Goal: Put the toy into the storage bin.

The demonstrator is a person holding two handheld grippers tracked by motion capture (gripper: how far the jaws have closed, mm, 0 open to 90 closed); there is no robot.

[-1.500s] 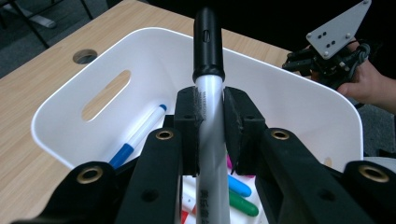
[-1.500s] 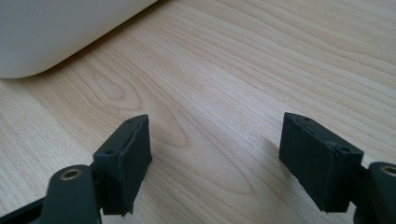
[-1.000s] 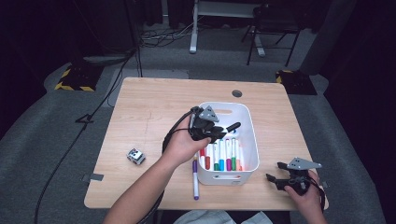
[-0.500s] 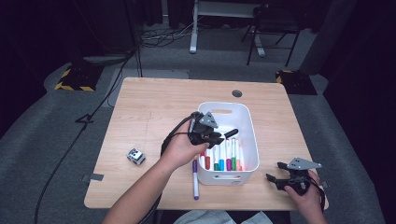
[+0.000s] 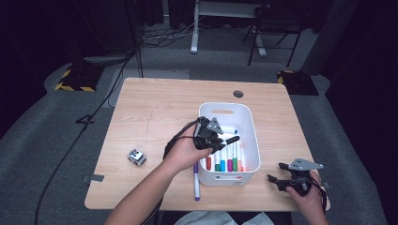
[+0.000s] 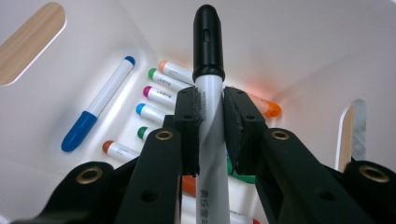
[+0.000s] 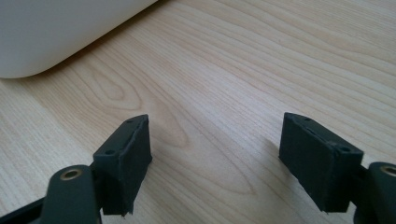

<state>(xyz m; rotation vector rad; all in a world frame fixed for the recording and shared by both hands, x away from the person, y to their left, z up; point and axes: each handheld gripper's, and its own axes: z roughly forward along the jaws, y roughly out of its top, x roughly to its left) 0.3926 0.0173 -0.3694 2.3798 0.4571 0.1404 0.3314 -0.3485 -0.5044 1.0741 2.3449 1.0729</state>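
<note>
white bin point(image 5: 251, 140) holds coloured markers point(image 5: 224, 164)

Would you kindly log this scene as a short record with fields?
left gripper: shut on black-capped white marker, over white plastic bin
right gripper: open, nothing between its fingers, low over light wooden table
in bin: coloured markers
beside bin: purple marker
also on table: small grey cube

bins: 1 white bin point(image 5: 248, 136) | markers inside bin: at least 7 point(image 6: 95, 109) | purple marker on table: 1 point(image 5: 196, 180) | small cube: 1 point(image 5: 136, 157)
</note>
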